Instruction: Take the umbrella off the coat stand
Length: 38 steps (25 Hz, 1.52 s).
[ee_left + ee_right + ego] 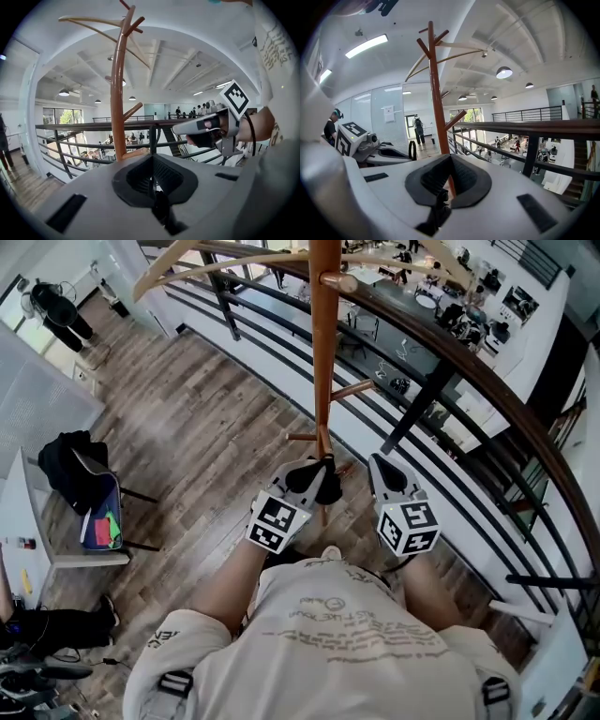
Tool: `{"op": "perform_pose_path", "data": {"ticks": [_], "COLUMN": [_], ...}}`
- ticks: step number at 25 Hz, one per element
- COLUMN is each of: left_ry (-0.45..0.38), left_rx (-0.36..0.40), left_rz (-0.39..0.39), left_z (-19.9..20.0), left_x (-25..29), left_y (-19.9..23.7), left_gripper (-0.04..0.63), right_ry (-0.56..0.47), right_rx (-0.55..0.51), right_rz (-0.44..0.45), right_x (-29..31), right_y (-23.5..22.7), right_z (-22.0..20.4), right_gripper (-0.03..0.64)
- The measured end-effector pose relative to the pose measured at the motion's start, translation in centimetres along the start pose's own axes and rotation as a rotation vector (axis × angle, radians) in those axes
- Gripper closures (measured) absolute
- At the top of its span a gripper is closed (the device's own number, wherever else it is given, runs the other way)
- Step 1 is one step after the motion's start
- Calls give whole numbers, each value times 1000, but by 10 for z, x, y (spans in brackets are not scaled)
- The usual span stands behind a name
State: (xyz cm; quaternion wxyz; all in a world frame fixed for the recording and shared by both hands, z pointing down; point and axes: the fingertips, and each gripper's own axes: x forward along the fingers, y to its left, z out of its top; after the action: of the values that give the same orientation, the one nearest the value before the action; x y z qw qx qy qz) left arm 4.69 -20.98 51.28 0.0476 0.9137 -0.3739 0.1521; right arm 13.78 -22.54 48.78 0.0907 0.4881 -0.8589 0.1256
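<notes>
Our left hand-held gripper point(314, 474) seems clamped on the black umbrella point(329, 487) by the brown wooden coat stand point(324, 352); right hand-held gripper point(378, 467) closed, empty; unhooking remains.

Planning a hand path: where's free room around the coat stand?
Head view: bare wood floor left of the coat stand, out to the black bag. Crowded right: railing runs close past the stand; left gripper and right gripper flank its pole.

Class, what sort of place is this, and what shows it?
Probably an upper gallery of an open-plan office: a dark metal railing edges the grey wood-plank floor, with desks and people on the level below.
</notes>
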Motion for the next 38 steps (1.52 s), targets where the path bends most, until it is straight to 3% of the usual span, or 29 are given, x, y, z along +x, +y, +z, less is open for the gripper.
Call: {"op": "perform_pose_path", "data": {"ticks": [9, 15, 27, 32, 38], "left_ry": [-66, -96, -67, -73, -66], "left_rx": [-98, -164, -244, -256, -239], "left_rz": [112, 261, 561, 595, 571], "left_z": [18, 17, 1, 1, 7], "left_x": [-53, -100, -146, -142, -130], "left_y": [1, 37, 100, 106, 94], "left_gripper": [591, 589, 591, 591, 589], "right_ry": [-21, -77, -90, -94, -97], "right_rx": [-12, -56, -61, -59, -53], "right_rz": [82, 81, 41, 31, 21], "right_x": [-3, 3, 16, 19, 14], "right_y": [13, 27, 26, 20, 15], "right_z": [5, 26, 37, 36, 39], "right_gripper": [615, 615, 615, 615, 615]}}
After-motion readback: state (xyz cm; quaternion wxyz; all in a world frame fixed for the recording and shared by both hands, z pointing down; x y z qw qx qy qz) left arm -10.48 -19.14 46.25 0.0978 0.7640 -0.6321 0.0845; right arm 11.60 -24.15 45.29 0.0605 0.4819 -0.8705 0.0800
